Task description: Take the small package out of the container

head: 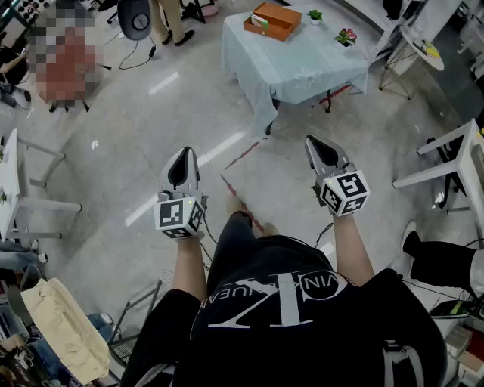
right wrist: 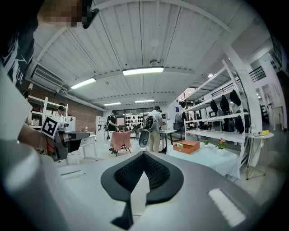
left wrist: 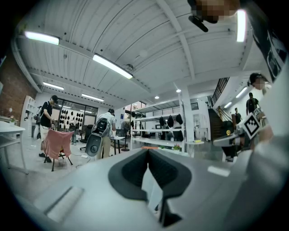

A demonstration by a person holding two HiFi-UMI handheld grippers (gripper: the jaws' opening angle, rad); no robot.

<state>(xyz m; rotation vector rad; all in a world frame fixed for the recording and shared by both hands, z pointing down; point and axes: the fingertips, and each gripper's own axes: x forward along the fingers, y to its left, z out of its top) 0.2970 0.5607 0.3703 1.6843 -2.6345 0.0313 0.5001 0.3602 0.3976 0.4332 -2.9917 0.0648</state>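
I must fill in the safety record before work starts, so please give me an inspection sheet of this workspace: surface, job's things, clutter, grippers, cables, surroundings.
Surface: table under a pale blue cloth, well ahead of the person.
Job's things: orange container on the table's far left part; the small package cannot be made out in it.
Clutter: two potted plants on the table.
Grippers: left gripper and right gripper both shut, empty, held in the air short of the table.
Cables: black cable on the floor beyond, at the left.
Surroundings: glossy grey floor with a red tape line; white table at the right; a person standing beyond.
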